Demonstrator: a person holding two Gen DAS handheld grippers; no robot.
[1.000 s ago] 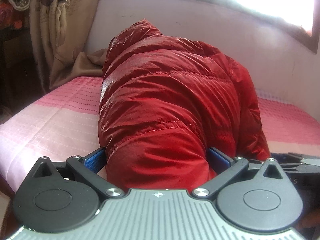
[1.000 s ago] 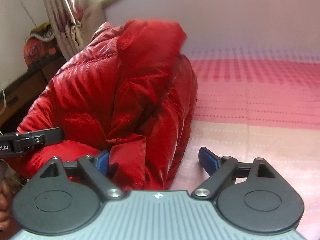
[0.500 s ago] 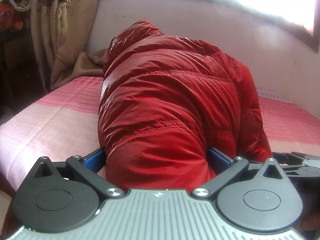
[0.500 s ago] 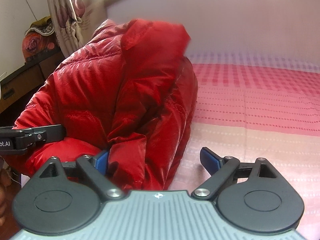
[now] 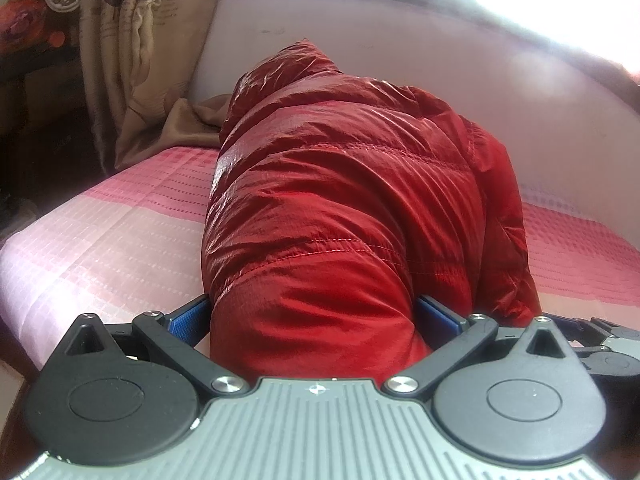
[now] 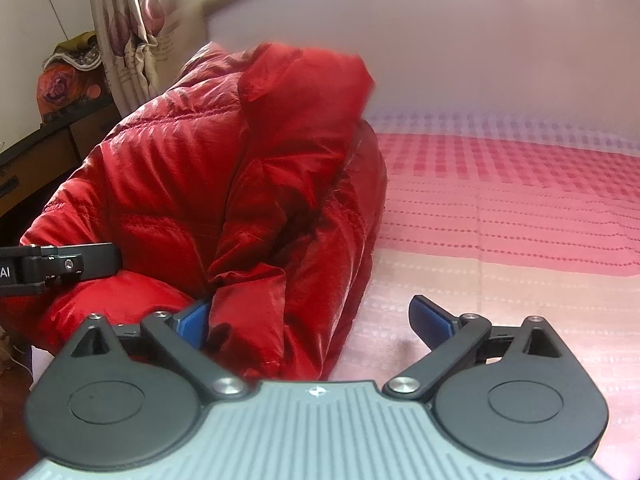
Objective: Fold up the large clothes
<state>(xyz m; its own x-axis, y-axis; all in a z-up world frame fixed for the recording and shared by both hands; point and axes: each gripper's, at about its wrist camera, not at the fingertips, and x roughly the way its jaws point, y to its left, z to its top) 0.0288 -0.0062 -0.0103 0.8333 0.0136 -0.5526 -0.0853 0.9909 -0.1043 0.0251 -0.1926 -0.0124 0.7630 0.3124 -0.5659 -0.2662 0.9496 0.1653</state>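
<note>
A red puffer jacket (image 5: 344, 208) lies bunched in a tall heap on the pink bed (image 5: 100, 248). My left gripper (image 5: 314, 318) is wide open, and the jacket's near end bulges between its blue pads. In the right wrist view the jacket (image 6: 192, 184) fills the left half, its hood standing up at the top. My right gripper (image 6: 316, 322) is wide open; a jacket fold lies against its left pad (image 6: 196, 322), and its right pad (image 6: 430, 318) is over bare bed. The left gripper's finger (image 6: 68, 266) shows at the left edge.
The pink checked bedspread (image 6: 500, 216) stretches to the right. A pale wall (image 5: 400, 60) and bright window stand behind the bed. A brown curtain (image 5: 144, 60) hangs at the left. A dark cabinet (image 6: 40, 156) with a patterned cloth stands beyond the bed's left edge.
Both grippers have stayed wide open around the jacket. The views have shifted slightly, and the jacket heap sits a little lower in the left wrist view.
</note>
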